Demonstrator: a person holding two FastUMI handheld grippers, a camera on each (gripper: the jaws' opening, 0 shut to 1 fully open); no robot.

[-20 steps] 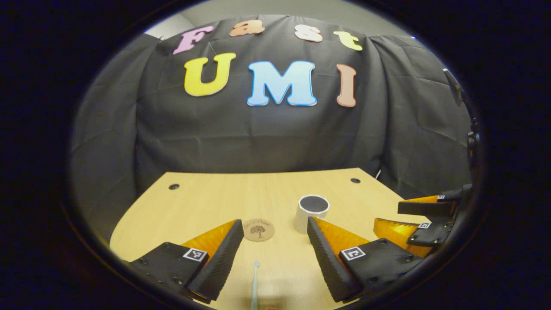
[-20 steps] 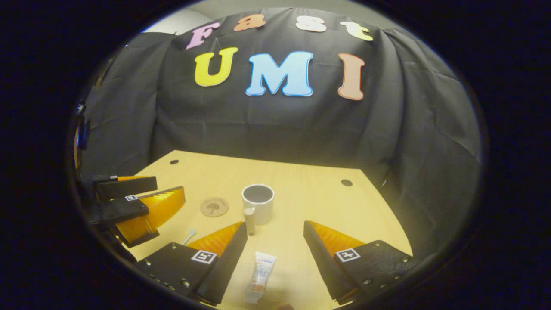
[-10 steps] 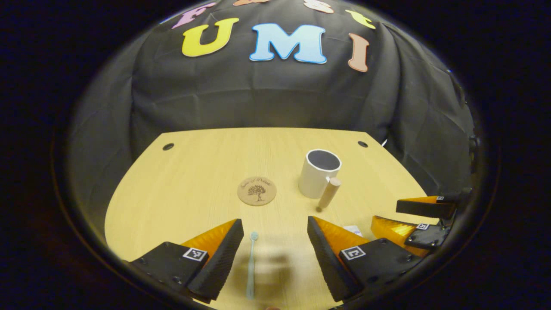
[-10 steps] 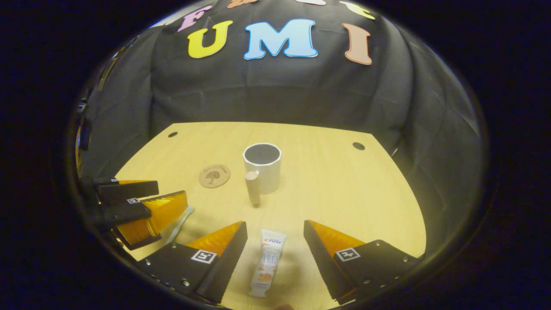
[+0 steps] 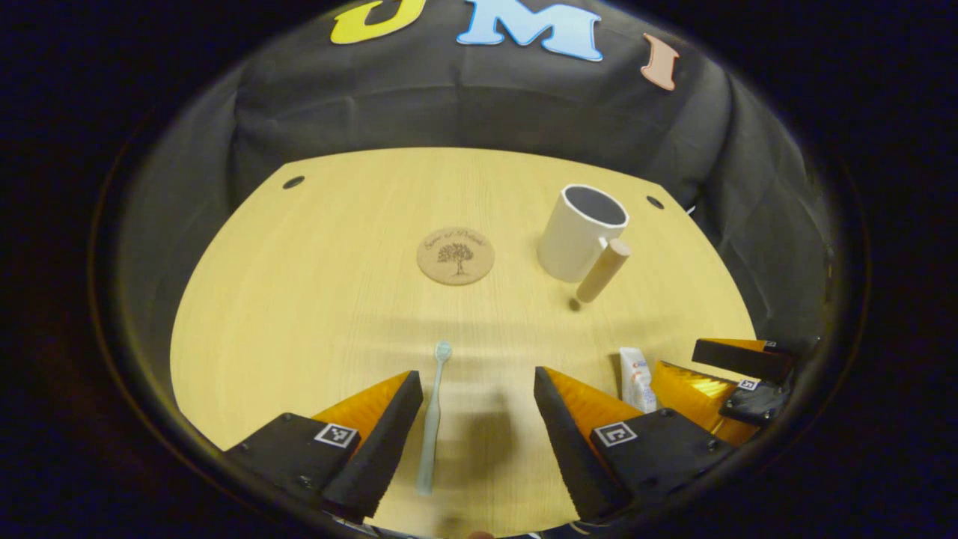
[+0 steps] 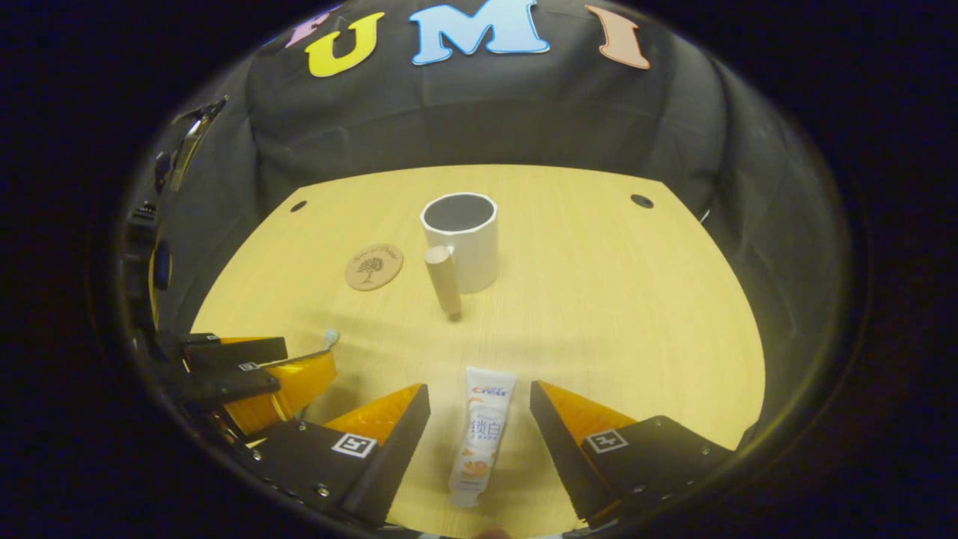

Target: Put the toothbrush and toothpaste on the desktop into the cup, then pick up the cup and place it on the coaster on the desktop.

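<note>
Cup: stood upper centre, coaster beside it, apart.
Toothpaste: lay lengthwise between the spread fingers of the right gripper, ungrasped.
Toothbrush: lengthwise in the gaping left gripper, lower centre.

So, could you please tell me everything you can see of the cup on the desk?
The cup is a white mug that looks ceramic, with a dark inside in which nothing can be seen. It stands upright on the pale wooden desk, apart from the round coaster beside it. A straight, peg-like handle of light wood slants down from its side toward the camera. Nothing else touches it: both grippers are nearer the camera, with the toothpaste and the toothbrush.
</note>
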